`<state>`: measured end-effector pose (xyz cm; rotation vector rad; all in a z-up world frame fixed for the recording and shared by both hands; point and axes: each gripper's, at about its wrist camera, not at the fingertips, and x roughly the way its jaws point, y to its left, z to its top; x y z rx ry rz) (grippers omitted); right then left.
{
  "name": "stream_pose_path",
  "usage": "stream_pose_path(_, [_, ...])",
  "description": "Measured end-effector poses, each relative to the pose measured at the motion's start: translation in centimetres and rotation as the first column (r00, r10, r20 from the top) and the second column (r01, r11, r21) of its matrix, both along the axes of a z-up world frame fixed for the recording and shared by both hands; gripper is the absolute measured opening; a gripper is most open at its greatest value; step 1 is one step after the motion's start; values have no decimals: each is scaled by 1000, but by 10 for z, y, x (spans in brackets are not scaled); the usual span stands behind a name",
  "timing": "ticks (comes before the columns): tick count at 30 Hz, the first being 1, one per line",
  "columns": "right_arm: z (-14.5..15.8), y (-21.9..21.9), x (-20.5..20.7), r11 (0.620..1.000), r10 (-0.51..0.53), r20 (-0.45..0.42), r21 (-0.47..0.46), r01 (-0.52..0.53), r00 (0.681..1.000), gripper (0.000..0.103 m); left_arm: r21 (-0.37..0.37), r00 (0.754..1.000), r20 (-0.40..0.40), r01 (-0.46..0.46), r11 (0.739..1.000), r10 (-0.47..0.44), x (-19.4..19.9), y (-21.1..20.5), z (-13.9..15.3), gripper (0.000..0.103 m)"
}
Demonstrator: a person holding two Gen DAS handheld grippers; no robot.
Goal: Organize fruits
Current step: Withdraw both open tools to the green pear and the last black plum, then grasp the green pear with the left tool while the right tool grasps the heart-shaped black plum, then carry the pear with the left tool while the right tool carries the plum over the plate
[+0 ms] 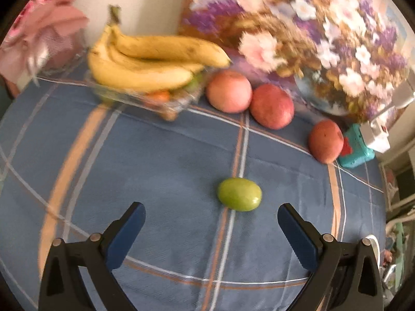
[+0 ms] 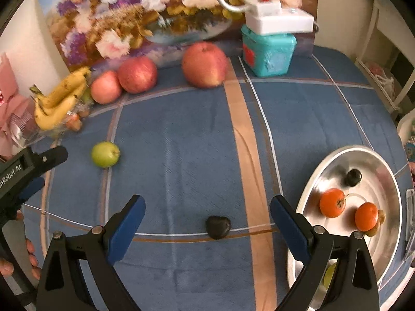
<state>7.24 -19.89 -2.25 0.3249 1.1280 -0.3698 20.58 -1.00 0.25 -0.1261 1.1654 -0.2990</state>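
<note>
Fruits: two oranges [image 2: 332,202] and a dark fruit [image 2: 352,177] in metal tray [image 2: 384,171], bananas [image 1: 145,62] atop glass bowl [image 1: 179,103], both grippers [image 1: 211,213] [image 2: 207,206] spread, empty.

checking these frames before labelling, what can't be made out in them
- Clear bowl, left wrist view: the bananas cover it and the frame is blurred, so the fruit inside can't be counted.
- Metal plate, right wrist view: the right claw arm hides its near rim; a yellow-green item there is unidentifiable.
- Small pieces behind an orange fruit: too hidden to name.
- Dark item on the cloth: too dark to identify.
</note>
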Motion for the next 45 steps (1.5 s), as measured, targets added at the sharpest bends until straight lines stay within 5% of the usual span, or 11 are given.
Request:
stream_pose_path(6, [-26, 1, 4, 1000, 2, -85, 24, 0, 996, 94, 16, 996, -86, 29, 999, -27, 20, -21, -33, 102])
stream_pose_path(13, [-42, 1, 3, 998, -5, -126, 59, 13, 992, 61, 113, 993, -41, 116, 987, -112, 34, -44, -46, 100])
stream_pose_path(19, [-44, -4, 1, 998, -13, -119, 67, 21, 993, 40, 101, 988, -63, 146, 984, -140, 37, -50, -51, 81])
stream_pose_path(21, [-44, -6, 2, 997, -17, -118, 69, 25, 993, 33, 92, 985, -70, 161, 983, -155, 38, -55, -50, 61])
stream_pose_path(23, [-43, -7, 0, 997, -15, -115, 67, 23, 993, 25, 71, 985, -79, 162, 984, -156, 38, -57, -48, 54])
stream_pose_path(27, [-41, -11, -3, 996, -15, -99, 81, 23, 995, 24, 88, 985, -72, 163, 983, -156, 33, -59, -45, 54])
stream_pose_path(45, [-3, 7, -47, 998, 42, -35, 58, -40, 998, 24, -97, 992, -123, -35, 995, 23, -46, -36, -15, 54])
